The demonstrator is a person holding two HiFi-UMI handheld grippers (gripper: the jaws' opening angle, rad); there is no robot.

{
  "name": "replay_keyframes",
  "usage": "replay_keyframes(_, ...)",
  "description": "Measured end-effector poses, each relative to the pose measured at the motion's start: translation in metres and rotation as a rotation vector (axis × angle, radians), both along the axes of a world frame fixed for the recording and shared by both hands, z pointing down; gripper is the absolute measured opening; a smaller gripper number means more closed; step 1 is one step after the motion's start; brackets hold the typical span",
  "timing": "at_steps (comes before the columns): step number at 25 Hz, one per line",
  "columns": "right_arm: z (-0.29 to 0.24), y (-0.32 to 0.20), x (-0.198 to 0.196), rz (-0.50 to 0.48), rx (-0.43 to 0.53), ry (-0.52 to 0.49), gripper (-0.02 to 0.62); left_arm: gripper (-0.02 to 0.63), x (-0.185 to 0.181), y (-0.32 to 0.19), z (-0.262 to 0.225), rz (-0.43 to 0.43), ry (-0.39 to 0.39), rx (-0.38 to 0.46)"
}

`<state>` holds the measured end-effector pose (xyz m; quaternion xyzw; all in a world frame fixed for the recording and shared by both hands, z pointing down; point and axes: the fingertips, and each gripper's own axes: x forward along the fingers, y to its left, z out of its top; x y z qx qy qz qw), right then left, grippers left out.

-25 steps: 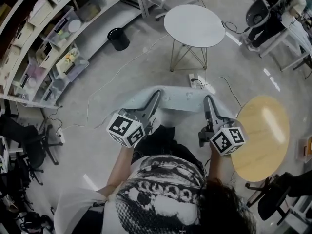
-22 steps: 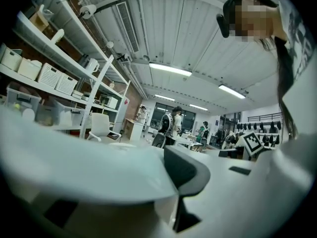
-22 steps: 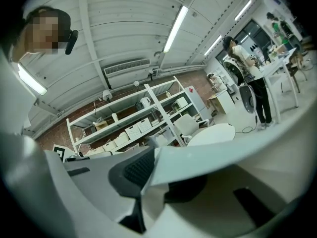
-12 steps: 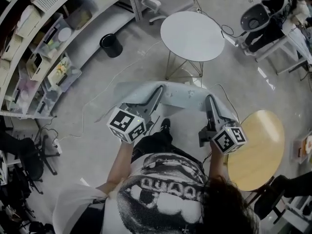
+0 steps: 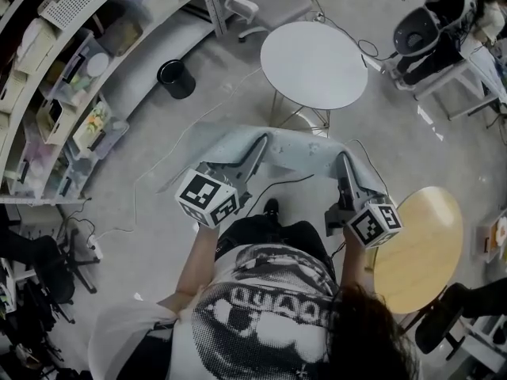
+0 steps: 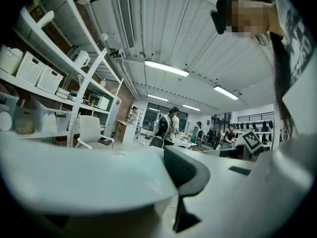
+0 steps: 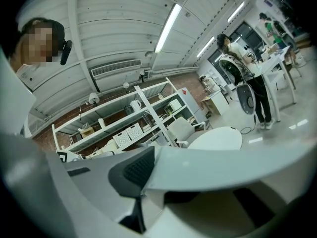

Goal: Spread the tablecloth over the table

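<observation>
The left tool (image 5: 257, 142) and the right tool (image 5: 345, 161) are each clamped on a top corner of the tablecloth (image 5: 301, 152), which hangs stretched between them in the air, resting on nothing. In the head view, the round white bench (image 5: 314, 62) now sits lower in the picture and nearer the cloth than a second ago. The wooden bench (image 5: 424, 240) has slipped back toward the person's right side. The person is evidently carrying the cloth forward, and its front edge is near the white bench's near edge but not yet over it.

In the left gripper view, the pale cloth fills the space at the left tool's dark pad, pinched there.

In the right gripper view, the cloth is likewise nipped at the right tool's pad, and the white bench shows just beyond it. Spreading has not begun.
</observation>
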<state>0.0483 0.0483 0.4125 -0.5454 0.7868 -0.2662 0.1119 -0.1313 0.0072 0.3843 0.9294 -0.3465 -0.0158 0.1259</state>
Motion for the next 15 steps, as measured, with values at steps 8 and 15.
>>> replay_keyframes(8, 0.001, -0.017, -0.007, -0.013, -0.004, 0.013, 0.052, 0.061, -0.007, -0.015, -0.002, -0.007, -0.002, 0.009)
replay_keyframes(15, -0.001, -0.031, -0.003, -0.020, -0.008, 0.030, 0.053, 0.063, -0.003, -0.027, -0.003, -0.011, 0.020, 0.009)
